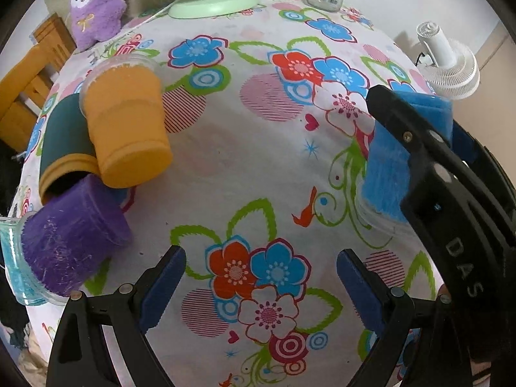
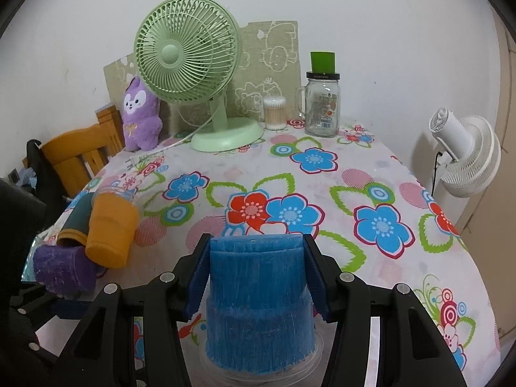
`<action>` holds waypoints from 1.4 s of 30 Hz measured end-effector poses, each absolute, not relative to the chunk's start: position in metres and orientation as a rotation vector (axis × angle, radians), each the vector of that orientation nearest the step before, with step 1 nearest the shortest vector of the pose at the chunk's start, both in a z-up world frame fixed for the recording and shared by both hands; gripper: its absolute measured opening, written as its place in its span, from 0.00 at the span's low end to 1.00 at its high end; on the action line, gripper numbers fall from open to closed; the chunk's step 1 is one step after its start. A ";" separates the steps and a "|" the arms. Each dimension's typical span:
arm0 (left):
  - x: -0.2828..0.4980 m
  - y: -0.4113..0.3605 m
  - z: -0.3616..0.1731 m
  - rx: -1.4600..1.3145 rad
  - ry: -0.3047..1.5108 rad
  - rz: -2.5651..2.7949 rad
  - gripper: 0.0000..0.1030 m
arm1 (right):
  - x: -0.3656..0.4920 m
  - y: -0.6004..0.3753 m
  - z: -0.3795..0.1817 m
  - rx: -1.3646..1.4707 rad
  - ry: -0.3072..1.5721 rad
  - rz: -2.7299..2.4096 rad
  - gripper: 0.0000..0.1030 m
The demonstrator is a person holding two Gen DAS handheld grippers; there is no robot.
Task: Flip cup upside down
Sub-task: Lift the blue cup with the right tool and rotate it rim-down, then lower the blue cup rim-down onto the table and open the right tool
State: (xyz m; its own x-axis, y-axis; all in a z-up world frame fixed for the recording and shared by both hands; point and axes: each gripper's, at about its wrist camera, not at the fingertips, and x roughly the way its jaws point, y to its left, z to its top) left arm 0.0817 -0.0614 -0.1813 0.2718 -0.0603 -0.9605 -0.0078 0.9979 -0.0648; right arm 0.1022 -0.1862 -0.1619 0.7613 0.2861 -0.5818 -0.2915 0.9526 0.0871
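Two blue pads of right gripper [image 2: 258, 277] are clamped on blue cup [image 2: 259, 306], lower centre, rim down on tablecloth [image 2: 371, 174]; release should be straight. Left gripper [image 1: 261, 287] is open, empty.

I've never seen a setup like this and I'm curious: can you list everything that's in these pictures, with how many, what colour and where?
Blue cup: one, blue fuzzy sleeve, upside down on the tablecloth, between the right gripper's fingers.
Orange cup: one, lying tilted at the left edge.
Purple cup: one, lying at the left, nearest the camera.
Dark green cup: one, lying behind the orange one.
Tablecloth: one, white with flowers.
Green fan: one, at the back.
Plush toy: one, purple, left of the fan.
Cotton swab jar: one, clear.
Glass mug jar: one, clear; green cylinder on its lid.
White fan: one, off the table, right.
Wooden chair: one, left.
Left gripper: black, open, empty.
Right gripper: black, around the blue cup.
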 end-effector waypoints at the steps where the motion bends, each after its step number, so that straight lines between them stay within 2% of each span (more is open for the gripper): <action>1: 0.082 -0.061 -0.182 -0.062 1.299 -0.037 0.93 | 0.101 -0.186 -0.161 -0.009 0.631 0.314 0.56; 14: 0.079 -0.062 -0.189 -0.038 1.334 -0.056 0.93 | 0.083 -0.193 -0.165 0.006 0.713 0.301 0.59; 20: 0.073 -0.061 -0.186 -0.016 1.348 -0.040 0.93 | 0.082 -0.196 -0.168 0.032 0.797 0.313 0.81; 29: 0.060 -0.053 -0.174 -0.026 1.390 -0.031 0.93 | 0.072 -0.192 -0.154 -0.015 0.920 0.325 0.92; 42: 0.033 -0.023 -0.172 -0.036 1.438 0.023 0.94 | 0.066 -0.189 -0.156 -0.052 1.079 0.308 0.93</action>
